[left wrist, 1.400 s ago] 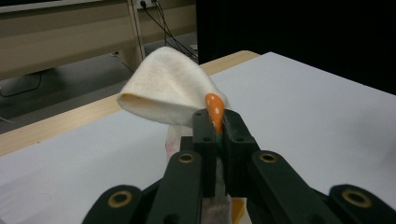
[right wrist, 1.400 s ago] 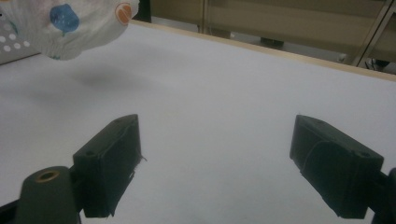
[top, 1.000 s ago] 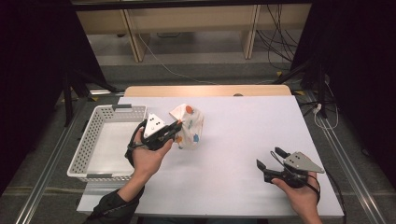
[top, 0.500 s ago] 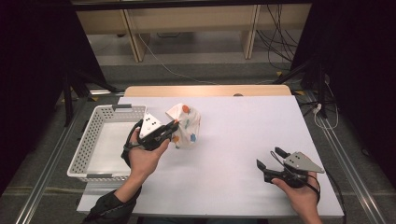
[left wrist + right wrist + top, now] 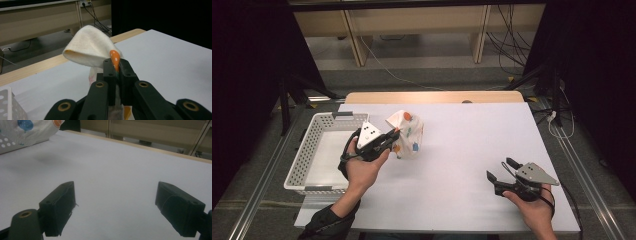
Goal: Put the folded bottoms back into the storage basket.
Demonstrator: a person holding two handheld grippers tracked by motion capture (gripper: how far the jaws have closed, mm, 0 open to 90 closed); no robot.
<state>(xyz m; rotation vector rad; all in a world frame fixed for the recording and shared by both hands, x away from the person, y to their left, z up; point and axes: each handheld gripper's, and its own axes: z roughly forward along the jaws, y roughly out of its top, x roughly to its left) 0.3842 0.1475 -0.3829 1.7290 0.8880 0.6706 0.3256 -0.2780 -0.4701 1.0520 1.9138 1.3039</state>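
The white bench (image 5: pixel 472 150) takes up the middle of the high view, with a white perforated basket (image 5: pixel 307 150) at its left edge. Just right of the basket, left of centre in the frame, the left gripper (image 5: pixel 393 134) holds up a small white cloth (image 5: pixel 408 134) printed with orange and blue spots. Most of the cloth looks raised off the bench; whether its lowest fold touches the surface I cannot tell.

I judge the cloth light, soft and limp, not fragile and not slippery: it droops and folds wherever it is unsupported, so it will swing and change shape when carried. An edge or corner pinch suits it, and that is the hold here. In the left gripper view the fingers (image 5: pixel 110 72) are pressed nearly together on a thin fold with an orange spot, at centre frame, while the free part curls up and over them into a hood toward the upper left. A deeper bite on a doubled layer would be safer than a single thin edge, which could slide out.

Bunched as it is, the cloth has only a weak long axis; in the high view it runs from the pinched end at lower left up toward the far edge of the bench, with the loose fold pointing away from the person.

The right gripper (image 5: pixel 504 169) rests at lower right in the high view, well apart from the cloth, its fingers (image 5: pixel 60 207) spread wide and holding nothing.
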